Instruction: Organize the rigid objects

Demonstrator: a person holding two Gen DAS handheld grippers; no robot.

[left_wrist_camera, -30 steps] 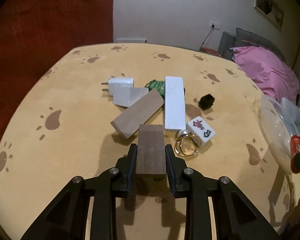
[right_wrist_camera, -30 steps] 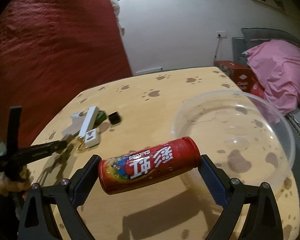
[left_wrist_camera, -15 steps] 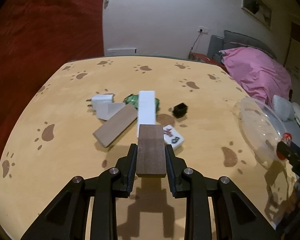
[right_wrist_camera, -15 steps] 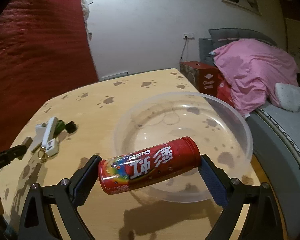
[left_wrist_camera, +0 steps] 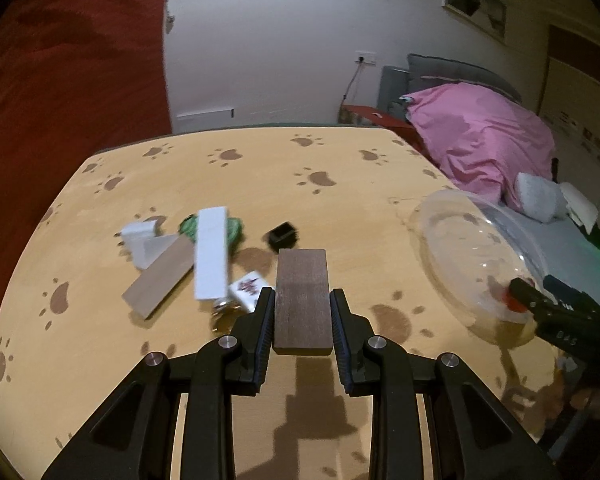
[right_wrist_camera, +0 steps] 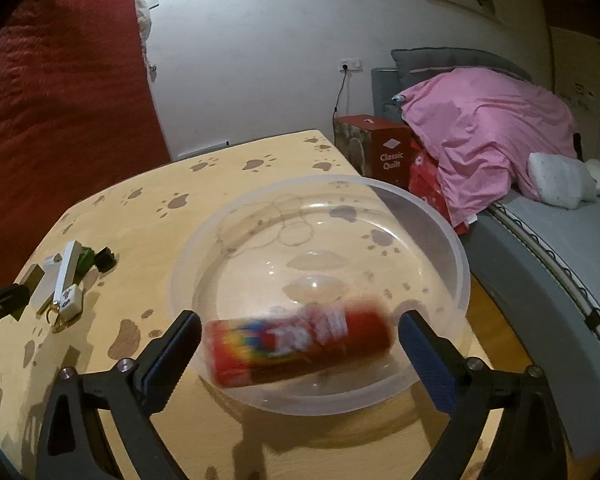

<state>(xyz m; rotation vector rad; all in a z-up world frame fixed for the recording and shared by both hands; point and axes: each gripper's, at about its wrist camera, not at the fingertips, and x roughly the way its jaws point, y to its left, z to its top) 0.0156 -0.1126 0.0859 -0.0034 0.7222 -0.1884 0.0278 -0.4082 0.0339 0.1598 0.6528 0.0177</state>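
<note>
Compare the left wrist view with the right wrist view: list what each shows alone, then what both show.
Left wrist only: the left gripper shut on a dark wooden block.

Right wrist only: the open right gripper, the blurred red Skittles tube loose between its fingers at the bowl, and a Classic Quilt box.

Both: the clear plastic bowl, the white bar, the mahjong tile and the pink blanket.

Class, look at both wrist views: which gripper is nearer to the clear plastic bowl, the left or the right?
Right. The right gripper is open at the clear plastic bowl's near rim, the red candy tube blurred over it. The left gripper, shut on a dark wooden block, sits off to its side.
</note>
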